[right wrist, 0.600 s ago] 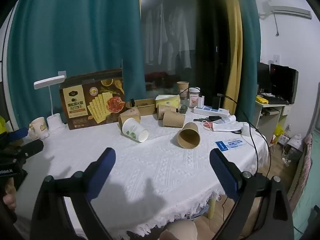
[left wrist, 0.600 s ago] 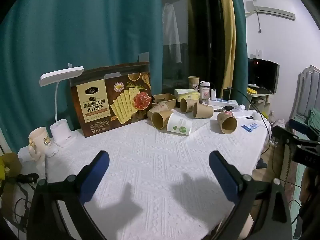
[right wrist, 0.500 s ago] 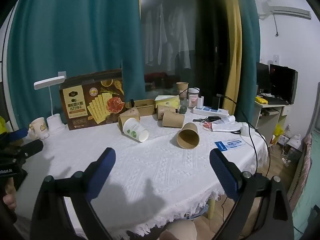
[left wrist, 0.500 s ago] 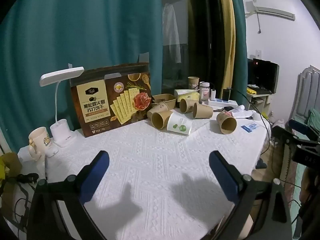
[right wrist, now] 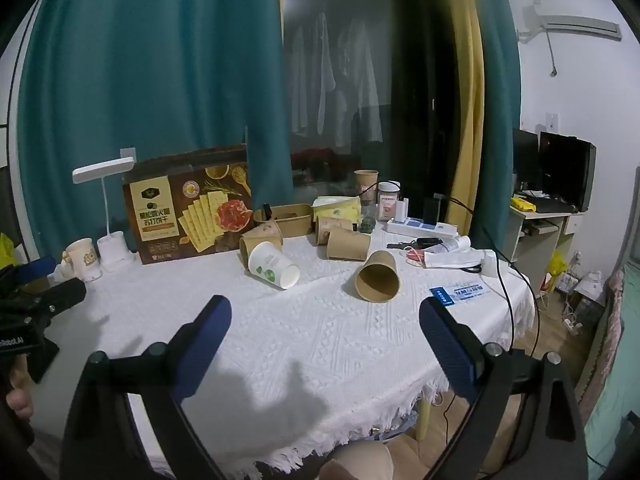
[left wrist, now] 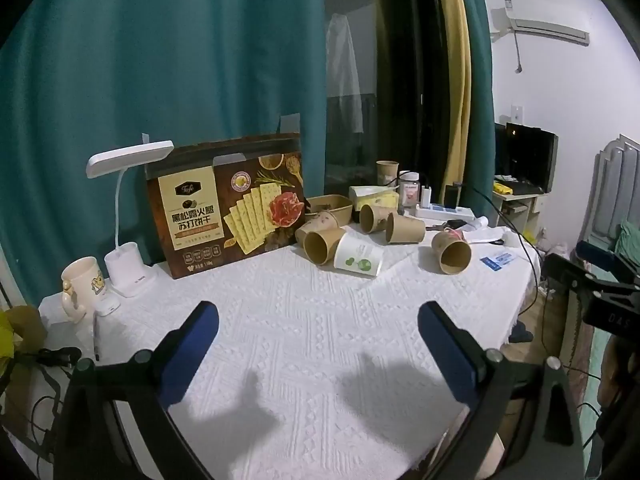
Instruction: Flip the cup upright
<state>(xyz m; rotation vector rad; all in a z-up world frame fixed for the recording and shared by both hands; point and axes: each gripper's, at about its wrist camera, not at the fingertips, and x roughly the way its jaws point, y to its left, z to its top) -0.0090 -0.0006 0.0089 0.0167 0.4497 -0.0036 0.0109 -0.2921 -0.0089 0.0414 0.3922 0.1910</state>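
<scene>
A round table under a white textured cloth [right wrist: 320,344] carries a cluster of paper cups toward its far side, all of the near ones lying on their sides. A white paper cup with green leaf print [right wrist: 273,266] lies tipped over with its mouth toward the near right; seen from the left gripper's camera the same cup [left wrist: 357,256] shows its base end. Just behind it, touching or nearly so, lies a brown kraft paper cup [left wrist: 322,243] with its open mouth facing the viewer. A second brown kraft cup [right wrist: 377,278] lies alone to the right, mouth facing forward, apart from the cluster; a blue-and-white printed card [right wrist: 460,293] lies flat near it. Further brown cups lie on their sides behind, in front of a brown paper tray [right wrist: 289,219]. A large brown cracker box [left wrist: 226,210] stands upright at the back, with a white desk lamp [left wrist: 128,216] and a cream ceramic mug [left wrist: 82,286] to its left. The left gripper [left wrist: 318,332] hovers over bare cloth, its blue-padded fingers spread wide with nothing between them. The right gripper [right wrist: 325,326] likewise has its jaws spread wide and empty, well short of the cups.
</scene>
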